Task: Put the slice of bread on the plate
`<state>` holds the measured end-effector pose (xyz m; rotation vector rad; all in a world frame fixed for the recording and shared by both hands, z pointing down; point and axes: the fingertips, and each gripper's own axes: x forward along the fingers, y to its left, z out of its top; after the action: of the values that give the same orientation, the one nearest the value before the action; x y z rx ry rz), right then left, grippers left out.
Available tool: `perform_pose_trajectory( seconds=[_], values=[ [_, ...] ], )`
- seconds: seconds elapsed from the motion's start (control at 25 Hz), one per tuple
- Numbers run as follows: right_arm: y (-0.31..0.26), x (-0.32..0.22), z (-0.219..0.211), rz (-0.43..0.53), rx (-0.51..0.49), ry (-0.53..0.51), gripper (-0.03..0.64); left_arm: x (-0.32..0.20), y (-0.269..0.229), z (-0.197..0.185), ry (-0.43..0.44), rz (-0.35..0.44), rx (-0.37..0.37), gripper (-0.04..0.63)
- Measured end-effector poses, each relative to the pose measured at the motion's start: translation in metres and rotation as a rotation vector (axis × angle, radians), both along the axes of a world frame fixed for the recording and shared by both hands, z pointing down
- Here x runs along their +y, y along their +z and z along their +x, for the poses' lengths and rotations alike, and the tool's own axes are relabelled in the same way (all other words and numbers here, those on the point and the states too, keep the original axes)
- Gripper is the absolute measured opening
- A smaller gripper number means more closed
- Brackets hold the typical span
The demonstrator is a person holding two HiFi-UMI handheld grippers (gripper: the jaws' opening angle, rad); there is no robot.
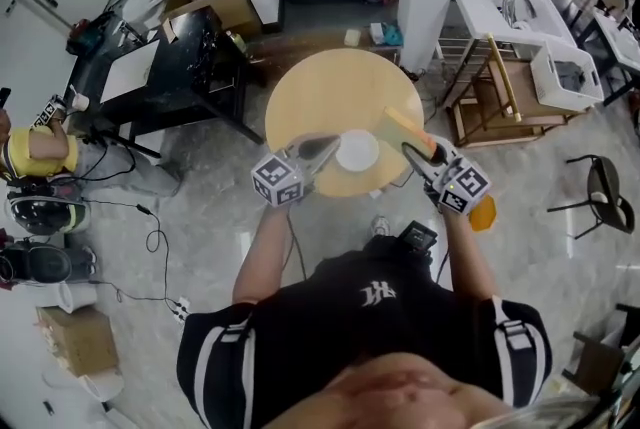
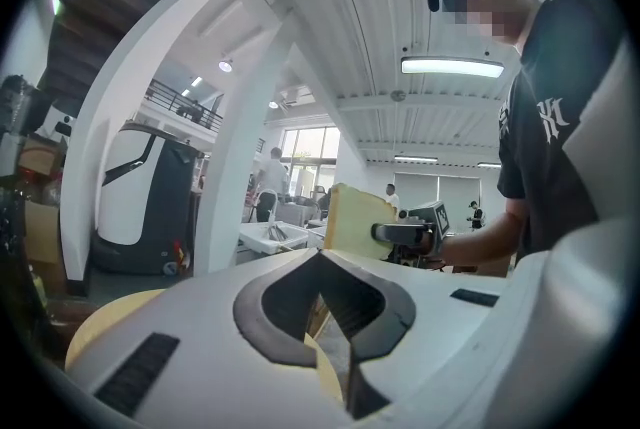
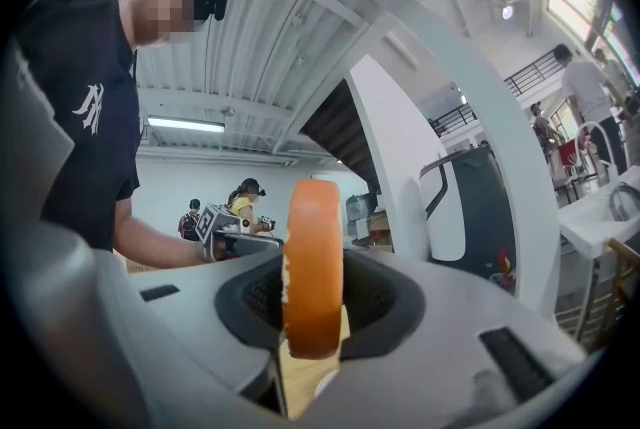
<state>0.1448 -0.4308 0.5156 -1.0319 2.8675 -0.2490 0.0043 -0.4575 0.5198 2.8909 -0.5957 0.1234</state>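
Bread slice (image 1: 404, 127) wasn't on the plate (image 1: 357, 152) yet: the right tool (image 1: 412, 150) was pinching it just right of that plate, mid-frame over the counter (image 1: 300, 97), while the left tool (image 1: 333, 144) sat pressed together, empty.

Round wooden table (image 1: 310, 97) at centre. To its left, black desk (image 1: 170, 82) carrying a white board (image 1: 130, 69). Upper right, white sink (image 1: 505, 2), wooden rack (image 1: 500, 107) and white crate (image 1: 567, 75) close together. Black chair (image 1: 605, 192) far right. Black cable (image 1: 155, 232) trailing over grey floor (image 1: 210, 197); cardboard box (image 1: 75, 337) lower left.
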Motion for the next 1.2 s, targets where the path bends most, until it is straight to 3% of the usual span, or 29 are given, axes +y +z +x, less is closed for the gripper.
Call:
perform_pose_trajectory(
  seconds=[0.28, 0.52, 1.2],
  values=[
    [-0.001, -0.055, 0.030, 0.000, 0.005, -0.024, 0.097, -0.041, 0.005, 0.013, -0.069, -0.009, -0.009, 0.014],
    [0.014, -0.082, 0.019, -0.034, 0.006, -0.075, 0.097, -0.062, 0.003, -0.001, -0.117, -0.004, -0.010, 0.015],
    [0.073, -0.099, -0.039, -0.177, -0.014, -0.090, 0.097, -0.090, 0.003, -0.042, -0.054, 0.050, -0.039, 0.015]
  ],
)
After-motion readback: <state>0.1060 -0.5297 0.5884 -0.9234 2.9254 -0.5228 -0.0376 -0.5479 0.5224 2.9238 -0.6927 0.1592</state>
